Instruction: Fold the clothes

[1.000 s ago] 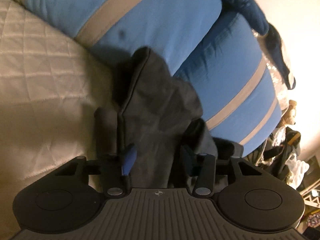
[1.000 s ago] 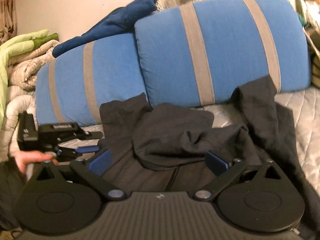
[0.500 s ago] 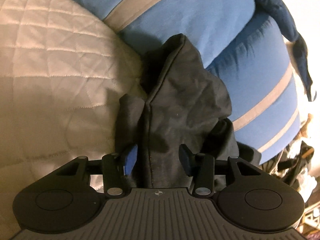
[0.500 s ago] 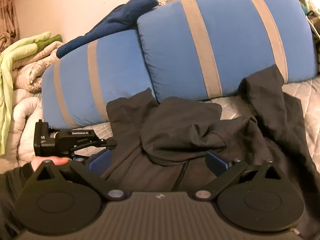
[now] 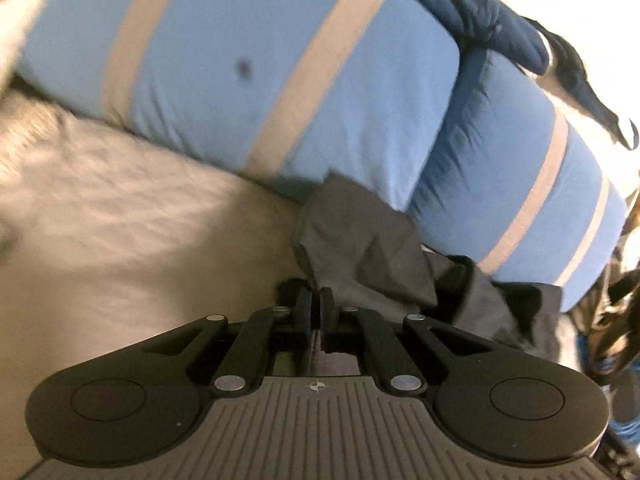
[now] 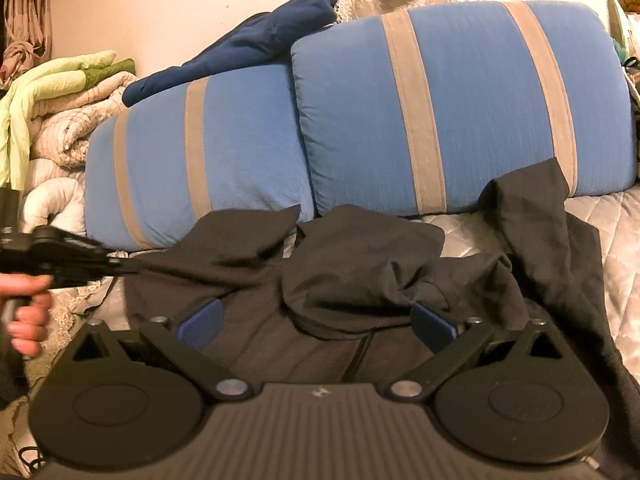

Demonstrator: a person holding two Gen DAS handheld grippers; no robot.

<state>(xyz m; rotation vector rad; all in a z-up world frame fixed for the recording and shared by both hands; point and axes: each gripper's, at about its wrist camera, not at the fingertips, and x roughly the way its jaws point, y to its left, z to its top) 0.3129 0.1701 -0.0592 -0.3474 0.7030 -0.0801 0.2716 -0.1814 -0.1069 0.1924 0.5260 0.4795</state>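
Right gripper (image 6: 316, 322): nearest of all, fingers spread wide, blue pads either side of the rumpled middle of the garment, clamping nothing.
Garment (image 6: 360, 272): dark grey, crumpled on the quilt just in front of the pillows; its long axis runs left to right across the bed, one end drawn out toward the left, the other end reaching right and riding up against the right pillow.
Left gripper (image 5: 316, 300): fingers pinched together on an edge of the garment (image 5: 356, 240); from the right camera it shows at the far left (image 6: 120, 266), the cloth stretched to a point where it grips.
Hand (image 6: 28, 312): at the left edge, wrapped round the left gripper's handle.
Quilt (image 6: 616, 248): pale, diamond-stitched, under the garment.
Pillows (image 6: 460, 108): two blue ones with grey stripes, side by side, propped behind the garment.
Navy cloth (image 6: 248, 46): draped over the tops of the pillows.
Bedding pile (image 6: 60, 100): green and cream, bundled at the far left by the wall.
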